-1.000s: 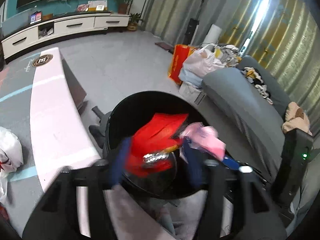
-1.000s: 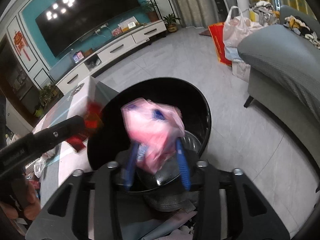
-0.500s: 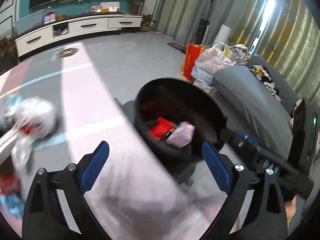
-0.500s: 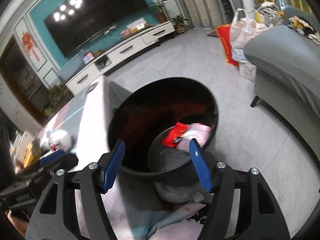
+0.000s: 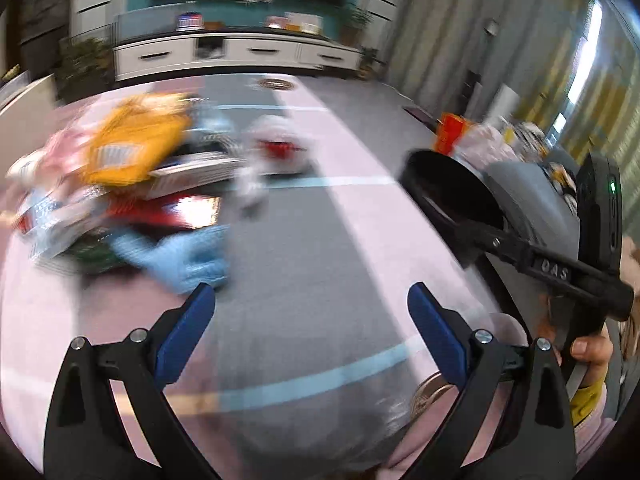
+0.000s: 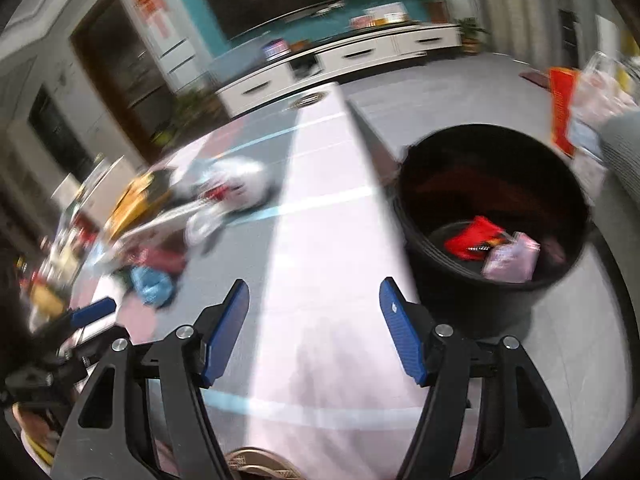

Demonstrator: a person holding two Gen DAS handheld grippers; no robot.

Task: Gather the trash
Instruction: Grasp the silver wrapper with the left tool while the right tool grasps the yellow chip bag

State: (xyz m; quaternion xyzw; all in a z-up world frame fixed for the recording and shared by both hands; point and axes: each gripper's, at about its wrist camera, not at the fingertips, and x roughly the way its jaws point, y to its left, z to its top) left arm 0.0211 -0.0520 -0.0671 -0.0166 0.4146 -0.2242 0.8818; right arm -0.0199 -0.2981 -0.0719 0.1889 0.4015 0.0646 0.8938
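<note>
My left gripper (image 5: 310,300) is open and empty above the pink and grey table cover (image 5: 320,240). A blurred trash pile lies ahead to its left: a yellow bag (image 5: 132,148), a crumpled blue piece (image 5: 188,256) and a white bag (image 5: 276,140). My right gripper (image 6: 314,292) is also open and empty, over the table's right part. The black bin (image 6: 480,284) stands just off the table edge to its right, with a red wrapper (image 6: 472,236) and a pink wrapper (image 6: 512,256) lying inside.
The other gripper's black body (image 5: 552,268) and the hand (image 5: 588,352) holding it cross the right side of the left wrist view, in front of the bin (image 5: 416,160). A grey sofa (image 5: 528,200) stands beyond. A white TV cabinet (image 6: 360,56) lines the far wall.
Both grippers opened and dropped the red and pink wrappers into the bin. Both then swung left from the bin, over the table, toward the trash pile.
</note>
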